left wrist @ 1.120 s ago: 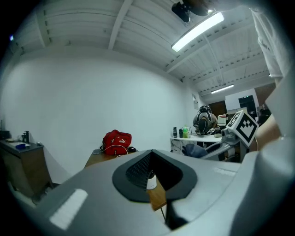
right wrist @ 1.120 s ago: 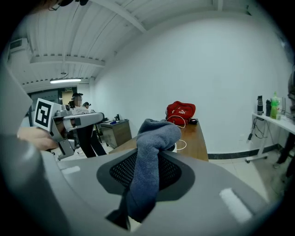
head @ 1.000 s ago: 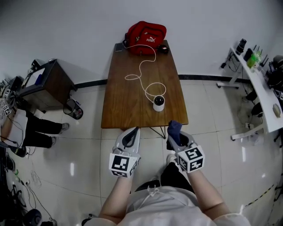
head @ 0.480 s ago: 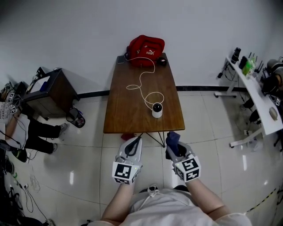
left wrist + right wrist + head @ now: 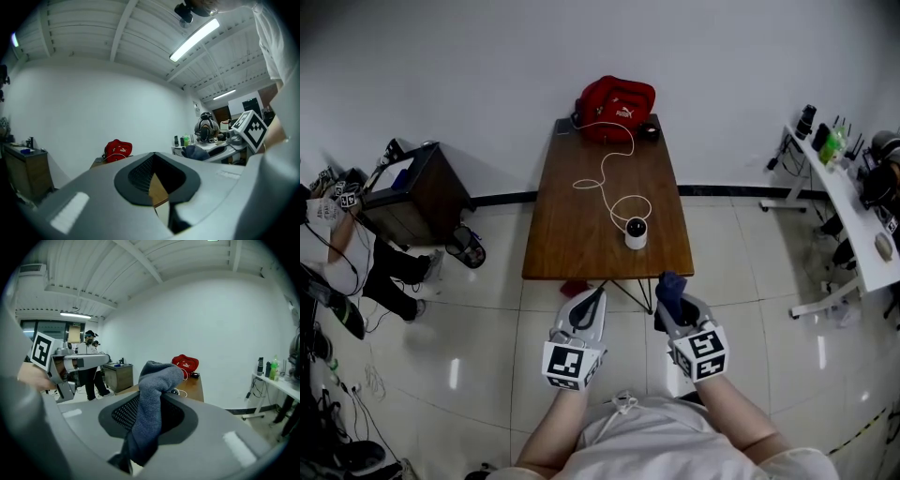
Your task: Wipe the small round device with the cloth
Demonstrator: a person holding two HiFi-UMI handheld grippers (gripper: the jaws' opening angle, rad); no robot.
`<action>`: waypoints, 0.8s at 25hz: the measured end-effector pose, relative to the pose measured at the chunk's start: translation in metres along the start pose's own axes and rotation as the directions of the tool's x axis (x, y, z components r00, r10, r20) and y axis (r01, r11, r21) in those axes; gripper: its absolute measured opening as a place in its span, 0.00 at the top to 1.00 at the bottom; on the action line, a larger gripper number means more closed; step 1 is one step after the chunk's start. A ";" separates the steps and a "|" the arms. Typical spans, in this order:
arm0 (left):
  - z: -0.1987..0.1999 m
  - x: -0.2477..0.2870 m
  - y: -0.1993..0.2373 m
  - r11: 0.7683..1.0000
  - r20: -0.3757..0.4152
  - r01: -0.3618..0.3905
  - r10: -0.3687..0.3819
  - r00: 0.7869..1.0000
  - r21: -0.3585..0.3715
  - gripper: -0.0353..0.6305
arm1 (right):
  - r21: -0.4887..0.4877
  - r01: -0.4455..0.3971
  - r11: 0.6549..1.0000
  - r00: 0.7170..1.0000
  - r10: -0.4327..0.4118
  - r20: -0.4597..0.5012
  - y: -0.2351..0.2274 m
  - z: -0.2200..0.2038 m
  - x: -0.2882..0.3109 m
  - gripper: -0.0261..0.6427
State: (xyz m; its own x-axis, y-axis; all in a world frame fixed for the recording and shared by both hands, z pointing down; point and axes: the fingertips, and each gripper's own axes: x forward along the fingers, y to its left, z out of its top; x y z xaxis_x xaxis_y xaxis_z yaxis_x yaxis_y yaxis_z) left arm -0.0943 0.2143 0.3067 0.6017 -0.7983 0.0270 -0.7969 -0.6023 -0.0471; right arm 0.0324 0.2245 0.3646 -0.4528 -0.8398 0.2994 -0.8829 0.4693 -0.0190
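Approach before the wipe

We stand at the near end of the wooden table, with both tools short of its edge. A red bag sits at the far end against the wall. A white cable runs from it in loops down the tabletop. Our left gripper is closed tight with nothing between its jaws; its own view shows only a sliver of table through them. Our right gripper is clamped on the dark blue-grey cloth. It grips the cloth low, so a folded wad stands up beyond the jaw tips. The small round device stands upright toward the table's near right corner. It has a white base and a dark domed top, and the cable's last loop curls just behind it.

We judge the device light, hard-shelled and smooth, so a sideways swipe could slide or tip it, and the cable may tug at it. The place to steady it is low on the white base, using the empty left tool, which would call for opening its jaws first. The cloth is soft and limp. The protruding wad is the part to press on the dome, with gentle strokes. Wiping has not yet begun.
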 end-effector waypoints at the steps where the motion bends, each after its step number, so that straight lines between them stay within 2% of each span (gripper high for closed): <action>1: 0.000 0.000 0.000 1.000 0.000 -0.003 0.003 1.000 -0.001 0.94 | 0.000 -0.001 1.000 1.000 0.001 0.001 0.000 0.000 0.000 0.80; 9: 0.003 0.002 -0.008 1.000 0.012 0.021 -0.021 1.000 -0.013 0.94 | 0.011 0.012 1.000 1.000 -0.012 0.007 -0.004 -0.002 -0.004 0.80; 20: -0.005 -0.003 -0.009 0.999 -0.001 0.012 -0.012 1.000 -0.034 0.94 | 0.012 0.026 1.000 1.000 -0.026 0.002 -0.009 -0.008 -0.011 0.80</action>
